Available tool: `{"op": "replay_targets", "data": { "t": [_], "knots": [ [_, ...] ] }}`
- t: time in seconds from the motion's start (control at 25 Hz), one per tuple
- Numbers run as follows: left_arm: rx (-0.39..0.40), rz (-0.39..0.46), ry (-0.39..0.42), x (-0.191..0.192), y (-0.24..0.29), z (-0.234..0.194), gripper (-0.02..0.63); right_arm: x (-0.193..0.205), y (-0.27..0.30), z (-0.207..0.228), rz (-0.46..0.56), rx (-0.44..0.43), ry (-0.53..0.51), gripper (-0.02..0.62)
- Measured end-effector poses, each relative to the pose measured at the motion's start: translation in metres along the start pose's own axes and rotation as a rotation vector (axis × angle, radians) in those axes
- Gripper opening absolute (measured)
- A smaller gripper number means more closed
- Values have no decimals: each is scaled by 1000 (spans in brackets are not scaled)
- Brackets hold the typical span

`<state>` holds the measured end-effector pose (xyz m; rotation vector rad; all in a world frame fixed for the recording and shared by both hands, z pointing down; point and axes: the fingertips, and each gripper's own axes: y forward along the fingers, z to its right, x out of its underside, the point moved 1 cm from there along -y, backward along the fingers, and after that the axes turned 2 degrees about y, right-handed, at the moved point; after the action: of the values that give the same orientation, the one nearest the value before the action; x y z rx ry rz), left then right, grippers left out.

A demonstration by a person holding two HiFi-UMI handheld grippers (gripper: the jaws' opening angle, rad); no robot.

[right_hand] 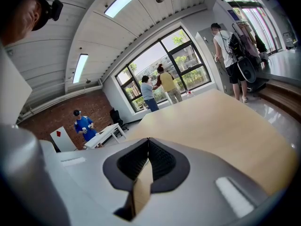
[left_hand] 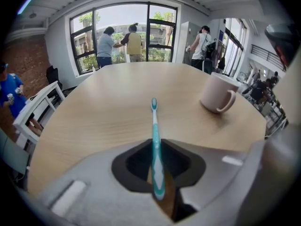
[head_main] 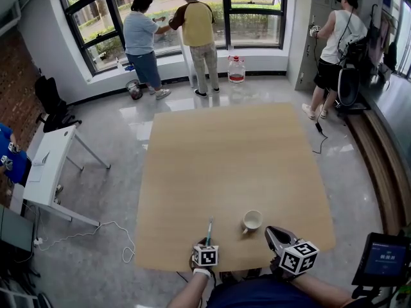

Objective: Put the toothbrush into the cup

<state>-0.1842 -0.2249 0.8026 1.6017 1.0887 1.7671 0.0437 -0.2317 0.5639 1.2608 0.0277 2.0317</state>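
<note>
the left gripper (left_hand: pixel 158 188) is clamped on the handle of the toothbrush (left_hand: pixel 154 135), whose long axis runs straight away over the bench (left_hand: pixel 103 112), bristles far, left of the cup (left_hand: pixel 217 94); the right gripper (right_hand: pixel 146 147) is closed, empty.

Large black-framed windows (head_main: pixel 173 11) admit daylight onto a glossy grey floor (head_main: pixel 115 127). A brick wall (head_main: pixel 16 82) and a white side table (head_main: pixel 54 165) stand left of the tabletop (head_main: pixel 231 165).

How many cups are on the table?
1: a white cup on the table near its front edge, just right of the toothbrush. No other is visible.
</note>
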Motion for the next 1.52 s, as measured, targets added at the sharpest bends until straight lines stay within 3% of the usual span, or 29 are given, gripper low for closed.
{"op": "replay_targets", "data": {
  "t": [0.56, 0.96, 1.28, 1.4, 1.52],
  "knots": [
    [46, 112, -12, -27, -31, 12, 58, 2, 5, -8, -18, -23, 3, 12],
    [202, 334, -30, -101, -98, 62, 58, 4, 7, -12, -24, -45, -1, 12],
    [341, 505, 128, -146, -167, 110, 58, -4, 10, -32, 10, -118, -8, 12],
    [336, 547, 216, -146, -175, 118, 58, -14, 9, -48, 63, -196, -13, 21],
    [304, 569, 303, -147, -183, 122, 58, -21, 9, -61, 98, -270, 6, 104]
  ]
}}
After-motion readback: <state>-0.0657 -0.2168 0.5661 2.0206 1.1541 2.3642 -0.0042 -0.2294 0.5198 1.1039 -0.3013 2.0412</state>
